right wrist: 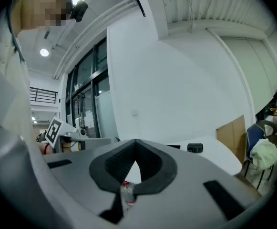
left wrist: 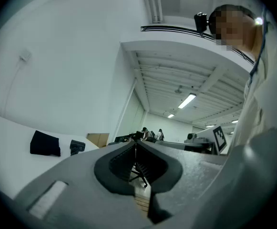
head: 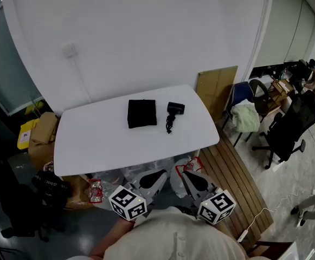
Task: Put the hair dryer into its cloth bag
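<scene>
We hold both claws back on our side of the desk (head: 92,145), short of its near edge and not over the top. The left claw (left wrist: 135,143) is pressed together with nothing in it. The right claw (right wrist: 135,141) is likewise closed tight and empty, and both point level toward the desk.

The hair dryer (head: 174,112) lies on the desk toward its far edge, right of the middle, its slim end pointing at the near edge. The cloth bag (head: 141,113), black and flat, lies just left of it near the desk's middle, with a narrow strip of white top between them. A broad band of bare top runs from both things to the near edge, and the desk's left half is bare as well.

The far edge stands close to the wall (head: 146,31). A cardboard sheet (head: 217,88) leans off the desk's far right corner, and an office chair (head: 290,126) stands well apart beyond the right edge. Plastic bags (head: 116,176) crowd under the near edge, and boxes (head: 40,131) sit by the left edge.
</scene>
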The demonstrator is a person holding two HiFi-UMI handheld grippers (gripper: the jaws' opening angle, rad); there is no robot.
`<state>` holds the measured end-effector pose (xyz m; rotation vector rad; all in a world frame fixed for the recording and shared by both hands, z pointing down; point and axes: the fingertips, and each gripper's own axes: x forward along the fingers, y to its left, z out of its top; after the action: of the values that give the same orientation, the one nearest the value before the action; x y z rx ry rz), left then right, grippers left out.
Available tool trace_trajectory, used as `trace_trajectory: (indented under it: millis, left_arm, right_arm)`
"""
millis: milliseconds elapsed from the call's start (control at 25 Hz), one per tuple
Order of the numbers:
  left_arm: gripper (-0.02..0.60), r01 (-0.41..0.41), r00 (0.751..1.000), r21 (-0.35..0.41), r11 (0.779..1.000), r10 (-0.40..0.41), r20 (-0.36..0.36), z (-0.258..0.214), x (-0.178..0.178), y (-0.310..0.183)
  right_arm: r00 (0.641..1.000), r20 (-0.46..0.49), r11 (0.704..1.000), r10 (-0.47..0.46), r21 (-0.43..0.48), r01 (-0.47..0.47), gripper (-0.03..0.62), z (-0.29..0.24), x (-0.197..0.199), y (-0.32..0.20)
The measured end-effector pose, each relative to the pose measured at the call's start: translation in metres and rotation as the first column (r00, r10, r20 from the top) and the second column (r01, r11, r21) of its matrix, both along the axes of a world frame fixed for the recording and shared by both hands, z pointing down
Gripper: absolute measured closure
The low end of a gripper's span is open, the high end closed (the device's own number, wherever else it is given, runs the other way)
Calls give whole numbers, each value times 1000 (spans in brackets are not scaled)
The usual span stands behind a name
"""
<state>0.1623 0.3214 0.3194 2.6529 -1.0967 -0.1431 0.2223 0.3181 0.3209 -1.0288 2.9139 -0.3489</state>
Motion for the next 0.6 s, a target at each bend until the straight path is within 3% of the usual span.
trace_trajectory:
  millis: [600]
  left_arm:
    - [571, -2, 1000, -13, 1000, 2, 7, 0, -7, -10]
  right_arm:
    - [999, 29, 1000, -14, 0, 14, 579, -5, -8, -11]
